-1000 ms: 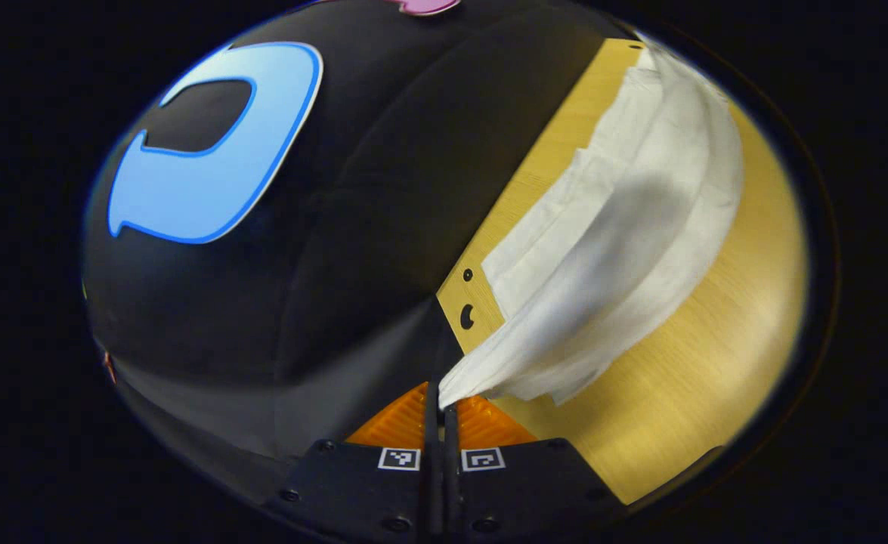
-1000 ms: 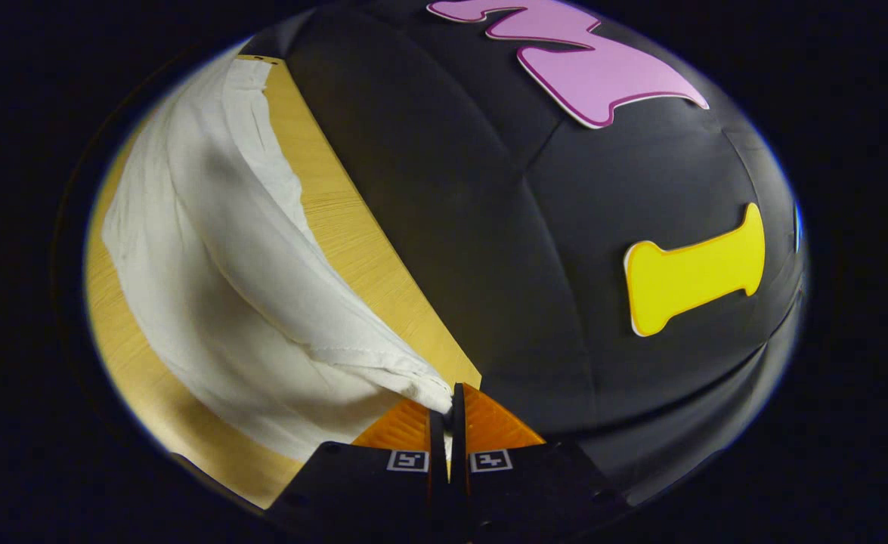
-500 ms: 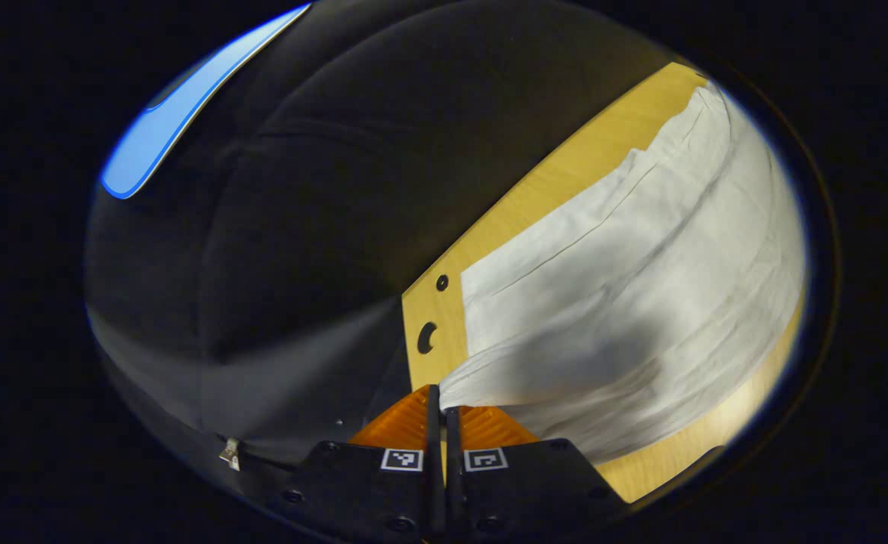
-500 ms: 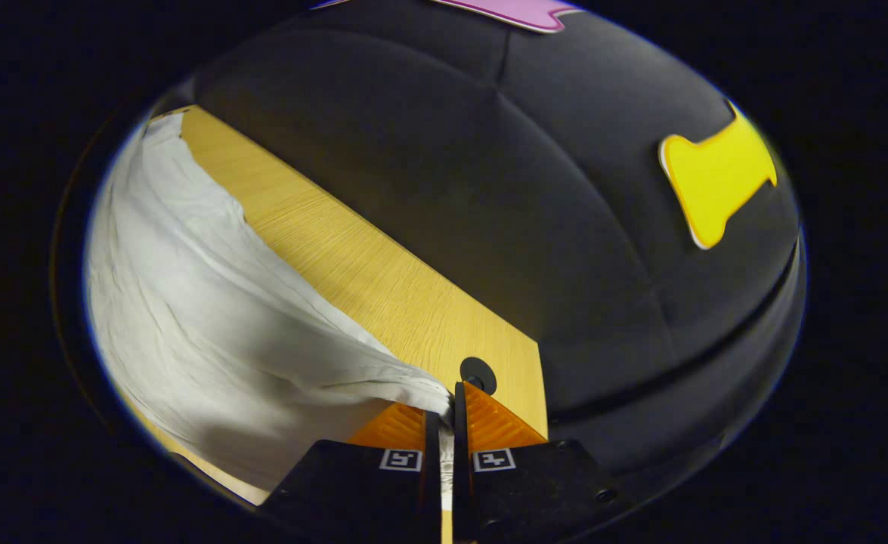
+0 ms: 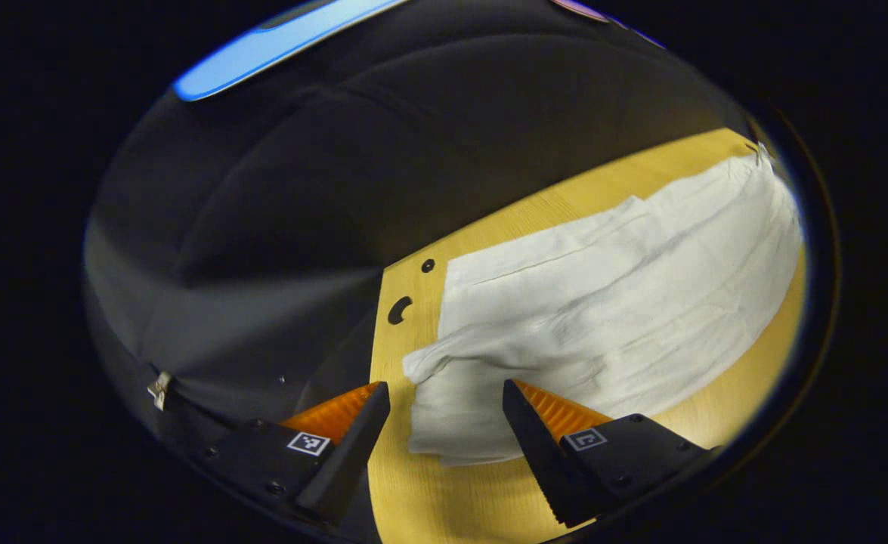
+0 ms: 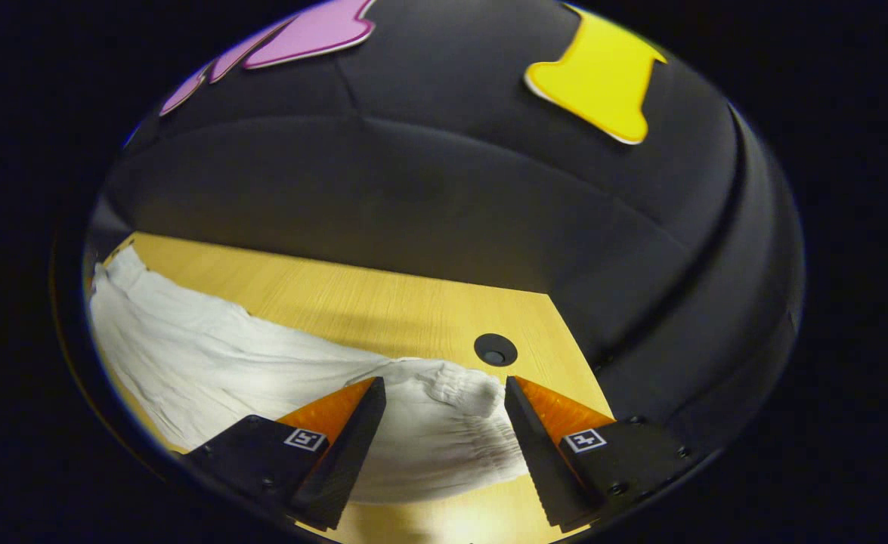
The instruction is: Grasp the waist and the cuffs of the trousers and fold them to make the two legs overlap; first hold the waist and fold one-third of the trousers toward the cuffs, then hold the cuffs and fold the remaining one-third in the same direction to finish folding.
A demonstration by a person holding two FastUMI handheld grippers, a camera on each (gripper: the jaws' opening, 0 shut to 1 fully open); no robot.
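- The desk [image 5: 716, 423] is light wood, set against the booth's black cloth wall; in the right gripper view its far edge [image 6: 338, 291] runs under that wall.
- The trousers [image 5: 610, 302] are white and lie flat along the desk, wrinkled, stretching away toward the far right in the left gripper view.
- In the right gripper view the trousers [image 6: 209, 363] end in a gathered, bunched edge that lies between the fingers.
- The left tongs [image 5: 446, 400] are spread wide, and the near end of the trousers lies on the desk between the fingers, apart from both.
- The right tongs [image 6: 444, 397] are also spread wide, gripping nothing.
- A dark round hole [image 6: 495, 350] sits in the desk just beyond the bunched edge.
- Two small holes [image 5: 400, 308] mark the desk's corner beside the trousers' near end.
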